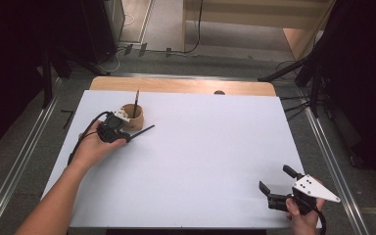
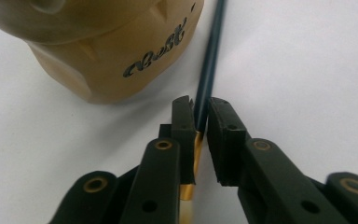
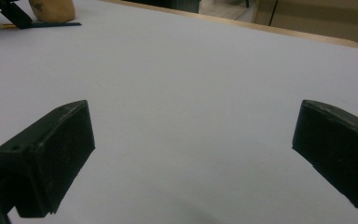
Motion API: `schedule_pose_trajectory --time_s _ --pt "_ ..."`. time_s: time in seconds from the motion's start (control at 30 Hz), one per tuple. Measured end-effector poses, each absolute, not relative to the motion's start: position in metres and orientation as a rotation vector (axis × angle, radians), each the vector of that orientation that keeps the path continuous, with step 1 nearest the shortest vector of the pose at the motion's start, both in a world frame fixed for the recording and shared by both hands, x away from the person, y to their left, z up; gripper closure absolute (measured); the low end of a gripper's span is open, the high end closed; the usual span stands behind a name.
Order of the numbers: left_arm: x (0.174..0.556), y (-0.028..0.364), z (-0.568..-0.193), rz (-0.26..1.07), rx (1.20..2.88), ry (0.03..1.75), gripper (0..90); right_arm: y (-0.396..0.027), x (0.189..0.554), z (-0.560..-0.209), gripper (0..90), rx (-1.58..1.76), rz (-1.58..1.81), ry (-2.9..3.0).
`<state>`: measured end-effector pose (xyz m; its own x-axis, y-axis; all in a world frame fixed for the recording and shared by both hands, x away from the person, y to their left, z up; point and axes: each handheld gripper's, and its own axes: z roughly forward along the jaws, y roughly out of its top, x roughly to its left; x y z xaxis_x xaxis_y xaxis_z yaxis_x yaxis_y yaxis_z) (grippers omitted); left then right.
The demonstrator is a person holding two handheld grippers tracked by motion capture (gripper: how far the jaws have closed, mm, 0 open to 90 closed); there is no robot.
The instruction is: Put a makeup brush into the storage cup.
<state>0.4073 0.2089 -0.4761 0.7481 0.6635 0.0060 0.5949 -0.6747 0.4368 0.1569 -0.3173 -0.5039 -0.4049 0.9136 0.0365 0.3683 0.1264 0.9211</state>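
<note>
Left gripper (image 2: 200, 122) clamping on a dark pen (image 2: 210, 60) beside the tan cup (image 2: 107, 56); right gripper (image 1: 275, 187) hovering, jaws apart, over the white table (image 1: 200, 156).

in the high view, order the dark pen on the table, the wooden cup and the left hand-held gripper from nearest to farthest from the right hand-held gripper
1. Dark pen, lying on the table, its free end pointing toward the right hand-held gripper.
2. Wooden cup, far left, behind the pen.
3. Left hand-held gripper, beside the cup; too close to the cup to rank firmly.
</note>
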Motion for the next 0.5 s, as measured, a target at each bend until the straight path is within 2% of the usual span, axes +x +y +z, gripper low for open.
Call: schedule_pose_trajectory --time_s 0.23,0.5 --pt "0.408 0.208 -0.4754 0.231 2.561 0.92 85.3 -0.3146 0.1572 -0.5033 0.0 1.227 1.259 1.853" --pt "0.4048 0.2032 -0.4705 0.194 2.515 0.886 85.4 -0.3173 0.1564 -0.5031 0.0 1.237 1.264 1.843"
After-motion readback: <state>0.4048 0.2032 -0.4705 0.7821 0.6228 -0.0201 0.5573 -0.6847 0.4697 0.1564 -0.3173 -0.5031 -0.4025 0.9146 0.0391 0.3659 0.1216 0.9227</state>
